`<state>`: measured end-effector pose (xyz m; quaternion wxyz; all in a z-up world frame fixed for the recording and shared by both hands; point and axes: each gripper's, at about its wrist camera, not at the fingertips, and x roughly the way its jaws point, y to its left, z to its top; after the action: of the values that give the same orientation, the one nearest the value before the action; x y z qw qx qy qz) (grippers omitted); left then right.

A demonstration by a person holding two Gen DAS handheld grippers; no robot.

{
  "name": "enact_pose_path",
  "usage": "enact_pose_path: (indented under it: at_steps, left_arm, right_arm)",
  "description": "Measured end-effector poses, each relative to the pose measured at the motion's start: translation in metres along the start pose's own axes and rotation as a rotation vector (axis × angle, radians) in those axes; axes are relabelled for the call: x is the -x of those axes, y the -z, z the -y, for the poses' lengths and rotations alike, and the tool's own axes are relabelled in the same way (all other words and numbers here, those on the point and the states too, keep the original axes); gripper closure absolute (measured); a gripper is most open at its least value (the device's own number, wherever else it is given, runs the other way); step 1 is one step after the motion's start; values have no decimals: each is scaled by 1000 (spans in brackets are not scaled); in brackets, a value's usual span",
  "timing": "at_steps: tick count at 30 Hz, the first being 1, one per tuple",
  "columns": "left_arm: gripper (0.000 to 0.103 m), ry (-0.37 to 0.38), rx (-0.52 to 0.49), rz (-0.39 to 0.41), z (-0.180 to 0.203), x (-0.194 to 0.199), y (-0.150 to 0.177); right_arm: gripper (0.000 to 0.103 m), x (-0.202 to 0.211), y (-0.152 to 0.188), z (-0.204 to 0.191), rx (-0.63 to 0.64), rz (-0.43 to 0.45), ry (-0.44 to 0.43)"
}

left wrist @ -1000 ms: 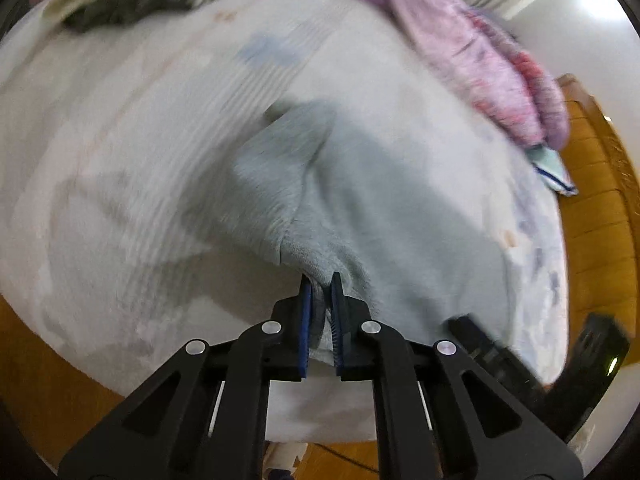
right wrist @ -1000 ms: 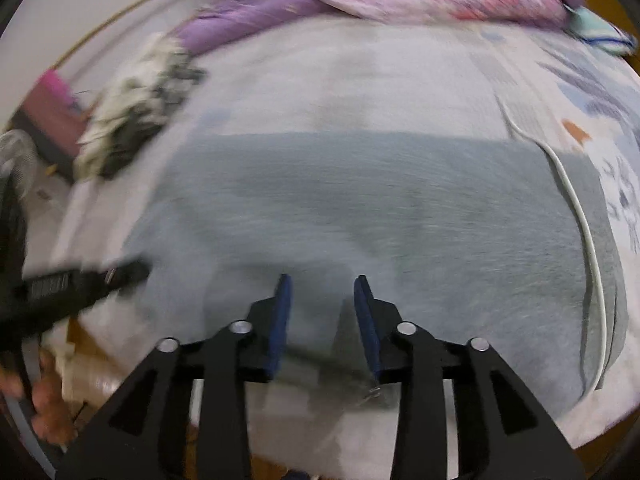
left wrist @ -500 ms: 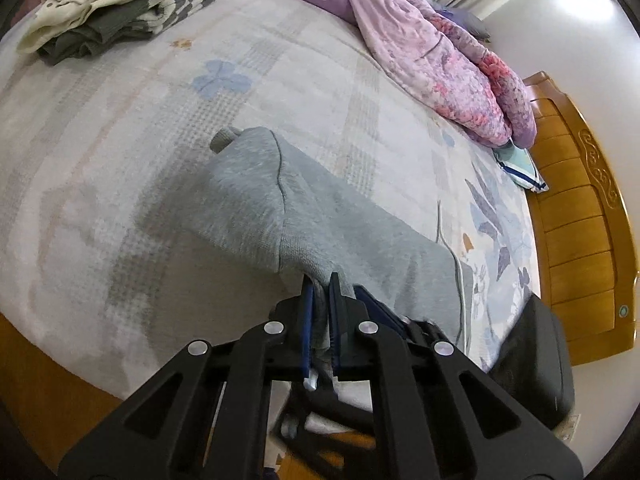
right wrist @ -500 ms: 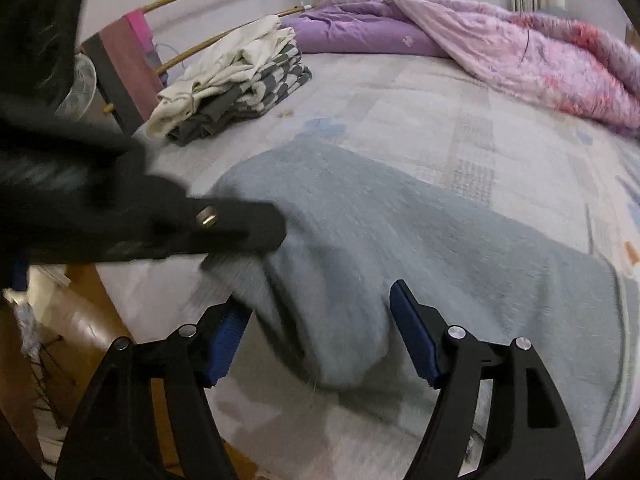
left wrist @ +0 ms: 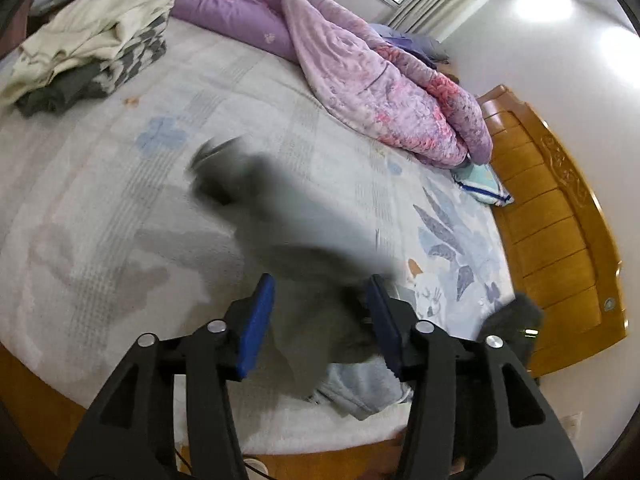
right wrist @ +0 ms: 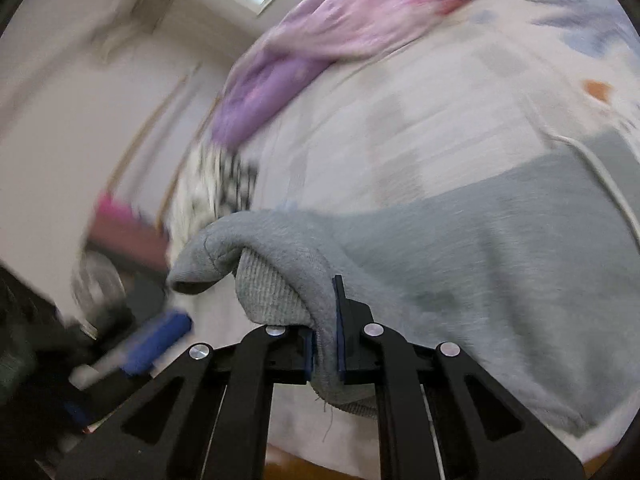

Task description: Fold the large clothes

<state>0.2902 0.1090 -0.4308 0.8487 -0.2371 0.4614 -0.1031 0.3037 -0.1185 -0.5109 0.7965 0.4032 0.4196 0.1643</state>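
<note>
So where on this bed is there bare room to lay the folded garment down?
Bare bedsheet lies between the stacked clothes at the far left corner and the grey sweater. A strip between the sweater and the pink quilt is also free. The far edge under the quilt and the near edge under the sweater are crowded.

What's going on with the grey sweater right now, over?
Right gripper shut on grey sweater, cuff end lifted. Left gripper jaws opening, sweater between them, not pinched. Nothing in the way on the bed.

Left tool (left wrist: 318,320) opening, nothing gripped; right tool (right wrist: 323,350) clamped tight.
</note>
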Motion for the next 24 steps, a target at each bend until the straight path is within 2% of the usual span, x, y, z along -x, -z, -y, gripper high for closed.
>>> enact_pose_path:
  at_steps: [3,4,9,11,13,15,16,18,21,22,23,24]
  left_arm:
    - [49,19,10,-79,11,-28,12]
    - [48,4,8,-111,16,-41,19]
    - [46,-12,-18,-222,32,-91,50]
    - [36,-32,-33,-268,38,-112,63]
    - [36,-52,-57,-312,43,-132,75]
    - [34,-79,-69,-337,44,-146,82]
    - [33,-90,-72,-352,43,-153,85]
    - [26,-92,-65,-350,43,-160,87]
    - [20,-103,-39,-341,38,-167,88]
    - [20,-98,-28,-349,34,-169,88]
    - [16,-99,-22,-350,33,-172,89]
    - [14,-104,-14,-349,30,-173,89]
  right_arm:
    - [96,44,-7,37,-134,98,-9]
    - [96,57,-7,52,-171,121,1]
    - [96,89,1,117,-331,164,98]
    - [96,93,7,142,-399,155,152]
    - [95,89,13,165,-463,121,188]
    - [89,80,16,186,-515,31,224]
    - [87,83,17,191,-519,28,233]
    - [84,90,13,189,-484,25,233]
    - [66,102,9,183,-434,20,283]
    - [43,108,8,183,-421,28,310]
    - [30,115,7,185,-412,43,346]
    - [28,114,6,188,-414,51,343]
